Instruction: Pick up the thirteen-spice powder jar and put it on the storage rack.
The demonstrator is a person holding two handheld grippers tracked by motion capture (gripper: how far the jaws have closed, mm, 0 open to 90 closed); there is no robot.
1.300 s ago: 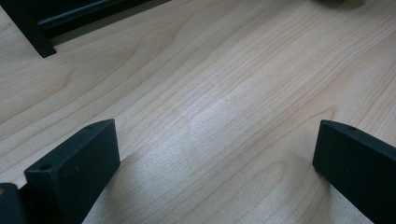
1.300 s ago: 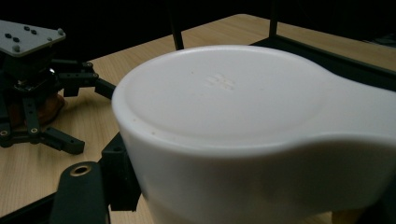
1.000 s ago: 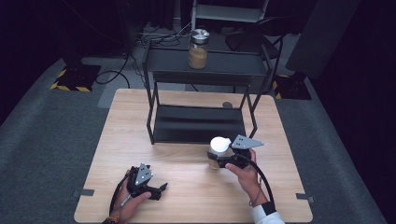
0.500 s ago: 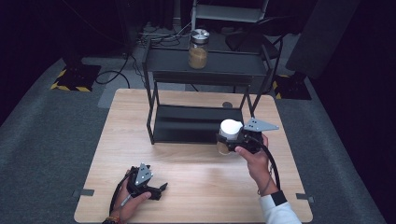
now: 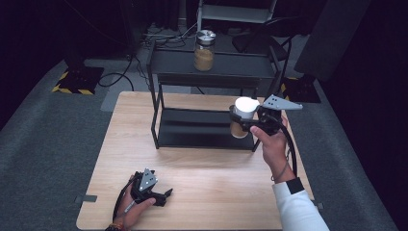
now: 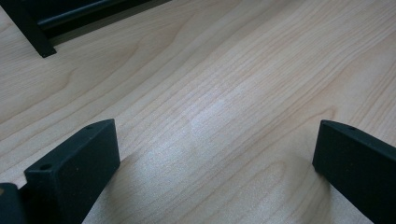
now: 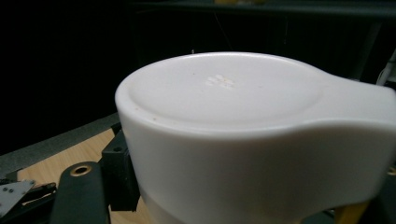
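Across the pale wooden table (image 5: 207, 163), grain running lengthwise, stood a black two-tier metal shelf rack (image 5: 211, 72) at the far side, with grey carpet and dark walls all round. On its top tier sat a glass jar with a silver lid and brown filling (image 5: 204, 50). The right gripper (image 5: 240, 118) was clenched on a white-lidded jar with tan contents (image 5: 242, 115), held up off the table by the rack's right front leg. Near the table's front edge, the left gripper (image 5: 161, 197) rested low over bare wood, its jaws spread wide with nothing between them.
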